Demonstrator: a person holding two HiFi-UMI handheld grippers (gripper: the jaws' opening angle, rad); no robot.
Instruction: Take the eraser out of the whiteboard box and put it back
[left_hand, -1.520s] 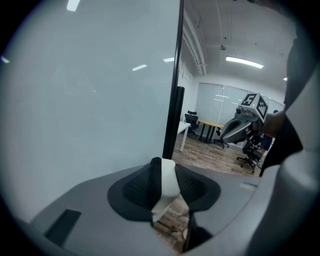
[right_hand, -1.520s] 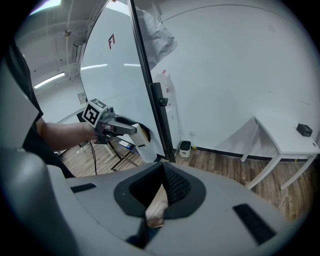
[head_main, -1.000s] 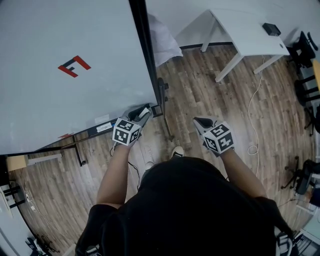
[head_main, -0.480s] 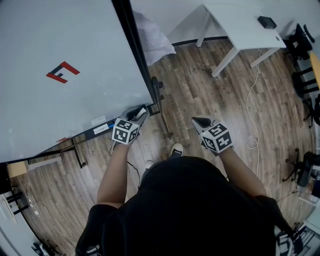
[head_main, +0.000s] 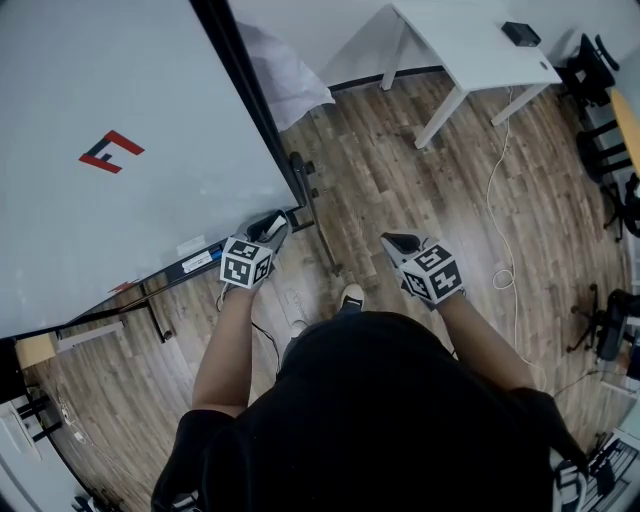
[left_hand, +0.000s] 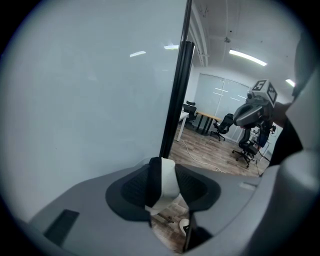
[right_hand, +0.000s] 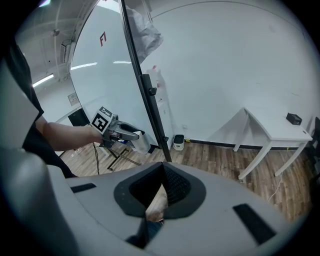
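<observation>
White board (head_main: 120, 80) fills the head view from seven round to eleven o'clock, with wooden floor (head_main: 400, 180) on the other side. The left gripper (head_main: 268, 230) is nosed in at the board's lower right corner, just by the dark rail (head_main: 190, 265) along its bottom edge. Its load is too small to make out from up here. The right gripper (head_main: 400, 244) hangs over bare floor at three o'clock, well apart from the board.

In the left gripper view the load is plain. The eraser (left_hand: 162, 182), one side black and one side white, stands on edge between the pads, and the jaws are clamped on it at a fairly wide spread. The board's black frame post (left_hand: 177, 100) rises at twelve o'clock. No box shows ahead.

In the right gripper view the jaws are pressed together with nothing between them. At nine o'clock the left gripper shows side-on, the eraser poking from its tip beside the post.

The risk is probably in the drop. The box is hidden from the left gripper's own camera, so a blind release could catch the rail's lip and send the eraser to the floor. A nudge against the post could also twist it in the pads.
</observation>
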